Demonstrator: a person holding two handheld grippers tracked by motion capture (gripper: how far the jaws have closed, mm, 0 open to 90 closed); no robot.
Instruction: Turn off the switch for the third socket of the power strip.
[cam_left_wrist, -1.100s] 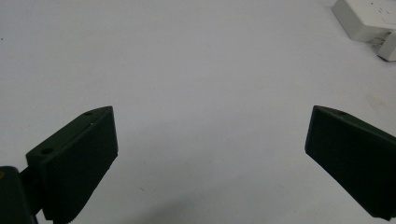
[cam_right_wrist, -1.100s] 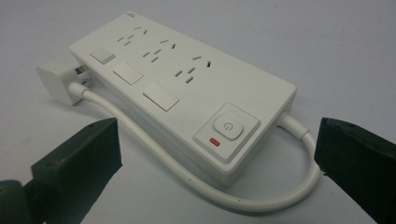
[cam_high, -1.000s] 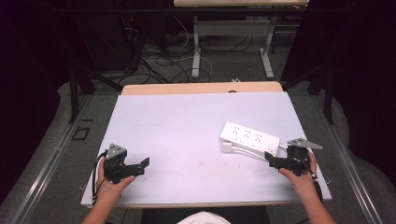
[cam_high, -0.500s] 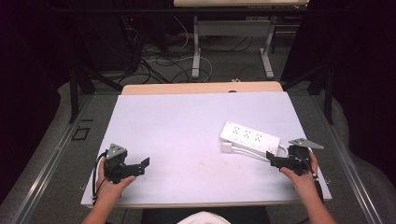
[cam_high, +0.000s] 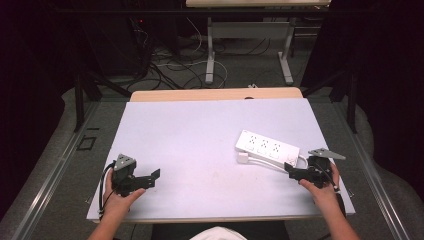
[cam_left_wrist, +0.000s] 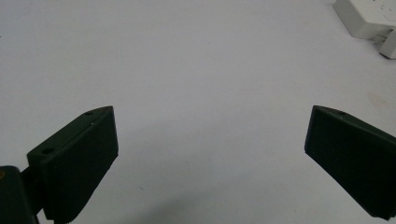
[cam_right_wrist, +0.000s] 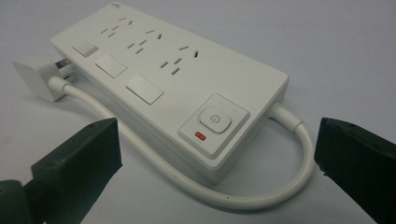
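My left gripper (cam_high: 156, 174) sits low at the table's (cam_high: 200, 130) near-left edge, jaws wide apart over bare surface. Further right lies the white power strip (cam_high: 267, 147), its cable (cam_right_wrist: 187, 179) looped alongside — my right gripper (cam_high: 289, 171) hovers just beside it, jaws spread, holding nothing.

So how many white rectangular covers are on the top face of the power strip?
3, in a row along the power strip's near edge: one nearest the plug, one in the middle, one beside the power button.
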